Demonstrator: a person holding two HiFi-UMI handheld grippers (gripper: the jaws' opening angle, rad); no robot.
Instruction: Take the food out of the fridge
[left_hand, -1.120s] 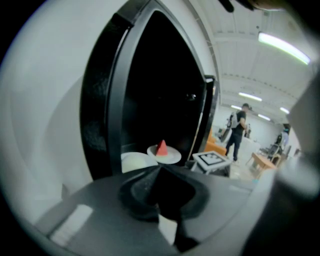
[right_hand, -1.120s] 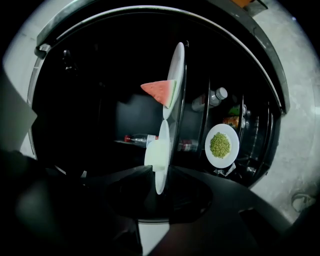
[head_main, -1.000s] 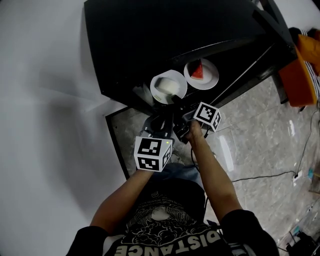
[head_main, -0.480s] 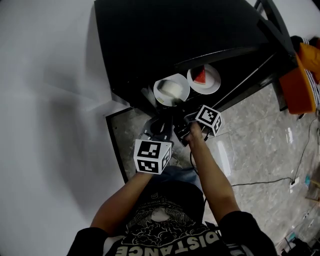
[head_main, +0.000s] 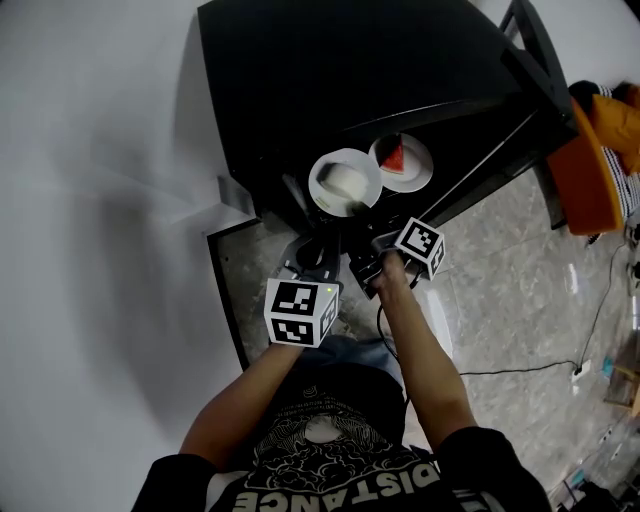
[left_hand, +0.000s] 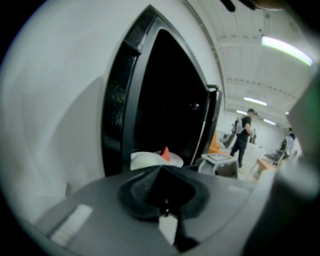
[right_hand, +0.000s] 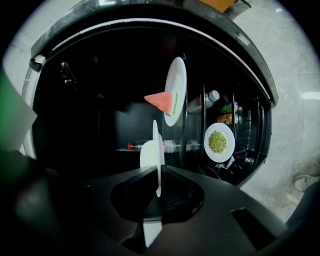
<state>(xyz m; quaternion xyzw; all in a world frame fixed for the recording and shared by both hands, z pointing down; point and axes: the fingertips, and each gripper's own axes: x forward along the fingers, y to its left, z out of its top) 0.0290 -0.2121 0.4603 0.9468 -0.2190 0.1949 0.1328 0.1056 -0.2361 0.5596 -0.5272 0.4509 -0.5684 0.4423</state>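
Note:
The black fridge (head_main: 340, 70) stands open. On its shelf sit two white plates side by side: one with pale food (head_main: 345, 183) and one with a watermelon slice (head_main: 402, 158). My right gripper (head_main: 356, 208) is shut on the near rim of the pale-food plate. In the right gripper view this plate (right_hand: 156, 150) stands edge-on between the jaws of the right gripper (right_hand: 158, 176), and the watermelon plate (right_hand: 176, 90) lies beyond it. My left gripper (head_main: 318, 248) hovers just in front of the fridge, shut with nothing in it. The left gripper view shows the left gripper (left_hand: 164, 175) pointing at the plates (left_hand: 148, 160).
A plate of green food (right_hand: 218, 141) and bottles (right_hand: 202, 102) sit on other shelves. The fridge door (head_main: 500, 130) swings out to the right. An orange object (head_main: 590, 170) stands on the tiled floor beyond it, with a cable (head_main: 520, 368) nearby. A white wall is on the left.
The right gripper has closed on the pale-food plate's near rim and lifted slightly. The left gripper has stayed where it was.

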